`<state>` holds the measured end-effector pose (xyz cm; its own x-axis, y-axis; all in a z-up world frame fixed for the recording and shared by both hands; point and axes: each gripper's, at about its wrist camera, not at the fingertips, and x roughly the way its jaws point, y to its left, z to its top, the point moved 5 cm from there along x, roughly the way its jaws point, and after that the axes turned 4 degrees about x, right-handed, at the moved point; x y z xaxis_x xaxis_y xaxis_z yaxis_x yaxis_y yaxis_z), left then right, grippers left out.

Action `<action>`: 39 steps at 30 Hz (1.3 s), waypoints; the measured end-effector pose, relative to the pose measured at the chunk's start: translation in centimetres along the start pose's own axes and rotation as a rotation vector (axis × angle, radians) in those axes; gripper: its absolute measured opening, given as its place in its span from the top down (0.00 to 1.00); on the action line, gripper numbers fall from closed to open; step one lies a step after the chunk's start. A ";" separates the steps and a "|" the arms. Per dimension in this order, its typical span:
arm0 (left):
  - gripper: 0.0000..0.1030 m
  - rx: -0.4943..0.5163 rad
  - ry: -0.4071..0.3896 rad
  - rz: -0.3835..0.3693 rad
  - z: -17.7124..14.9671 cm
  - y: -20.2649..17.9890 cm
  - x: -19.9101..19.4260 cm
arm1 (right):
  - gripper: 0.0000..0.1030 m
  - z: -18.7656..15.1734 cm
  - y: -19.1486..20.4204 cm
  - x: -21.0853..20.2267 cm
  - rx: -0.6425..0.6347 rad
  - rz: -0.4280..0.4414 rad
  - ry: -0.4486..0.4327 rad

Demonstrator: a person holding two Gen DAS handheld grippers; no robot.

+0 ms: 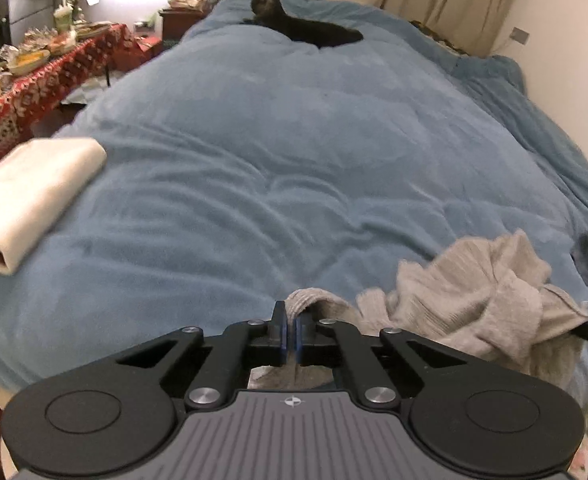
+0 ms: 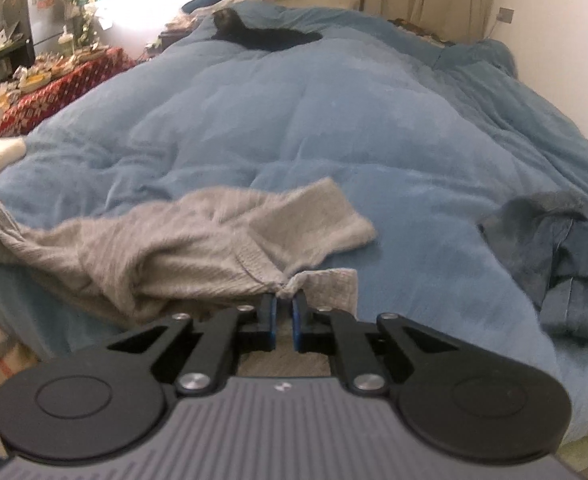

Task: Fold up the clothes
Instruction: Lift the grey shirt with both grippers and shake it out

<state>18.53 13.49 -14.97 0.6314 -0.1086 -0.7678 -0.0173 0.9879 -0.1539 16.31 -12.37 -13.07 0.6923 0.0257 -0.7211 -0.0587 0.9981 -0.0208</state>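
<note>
Trouble could come if the bunched grey top (image 2: 181, 248), low over the blue blanket (image 1: 253, 160), slips from the left gripper (image 1: 291, 330) or right gripper (image 2: 282, 312), each pinching only a thin edge.

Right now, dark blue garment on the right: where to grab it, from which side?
Take the dark blue garment by its raised top fold, coming down from above on the near side. It lies crumpled with no flat edge showing, so the ridge is likely the easiest pinch. Both grippers are occupied with the grey garment.
</note>
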 end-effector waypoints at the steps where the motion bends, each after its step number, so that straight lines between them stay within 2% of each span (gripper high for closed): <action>1: 0.97 -0.015 -0.008 -0.006 0.5 0.2 -0.1 | 0.93 0.9 -0.1 -0.1 -0.007 -0.003 -0.010; 6: 0.97 -0.087 -0.070 0.002 3.6 2.2 -1.3 | 0.93 6.8 -0.2 0.2 -0.048 -0.019 -0.065; 15: 0.97 -0.157 -0.124 -0.010 9.7 4.3 -1.0 | 0.93 16.9 0.3 2.4 -0.113 -0.028 -0.144; 21: 0.97 -0.172 -0.146 0.020 14.2 5.4 1.2 | 0.93 24.5 1.0 7.0 -0.155 -0.021 -0.158; 26: 0.97 -0.207 -0.116 0.054 17.0 6.8 5.1 | 0.93 30.1 2.4 13.7 -0.175 -0.001 -0.118; 27: 0.96 -0.220 -0.094 0.058 17.2 7.1 6.2 | 0.91 30.7 2.8 15.4 -0.168 0.001 -0.100; 29: 0.87 -0.259 -0.030 0.060 17.1 8.0 8.4 | 0.88 31.5 3.3 18.2 -0.145 0.000 -0.066; 30: 0.86 -0.278 -0.001 0.062 16.9 8.4 9.4 | 0.84 31.4 3.5 19.3 -0.143 0.006 -0.049; 31: 0.86 -0.288 0.012 0.069 16.6 8.7 10.0 | 0.76 31.2 3.8 20.1 -0.142 0.008 -0.039; 33: 0.81 -0.282 0.017 0.090 16.0 9.1 10.3 | 0.69 30.9 3.9 21.1 -0.148 0.009 -0.029; 39: 0.78 -0.290 0.018 0.109 14.8 10.2 9.3 | 0.69 27.9 2.8 20.0 -0.119 0.000 0.014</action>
<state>35.74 24.20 -14.50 0.6000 -0.0080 -0.8000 -0.3066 0.9213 -0.2391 50.11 -7.51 -8.21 0.6822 0.0242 -0.7308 -0.1445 0.9842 -0.1023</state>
